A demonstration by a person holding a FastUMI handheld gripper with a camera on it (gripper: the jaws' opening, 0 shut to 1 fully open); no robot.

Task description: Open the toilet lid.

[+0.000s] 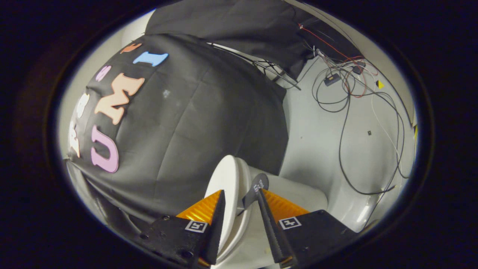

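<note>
The white toilet lid (224, 175) stands raised on edge, tilted toward the black cloth behind it. A grey tab (258, 184) with a small marker sticks out from the lid's rim. My gripper (240, 191) straddles that rim: the left finger (216, 216) lies against the lid's outer face, and the right finger (267, 220) presses on the tab side. Both appear to touch, so the gripper is shut on the lid. The white seat and bowl (298, 194) lie to the right of and below the fingers.
Black cloth (209, 112) hangs close behind the lid. Beyond the bowl, on the white surface to the right, lie loose black, white and red cables (341, 142) and a small black box (331, 79).
</note>
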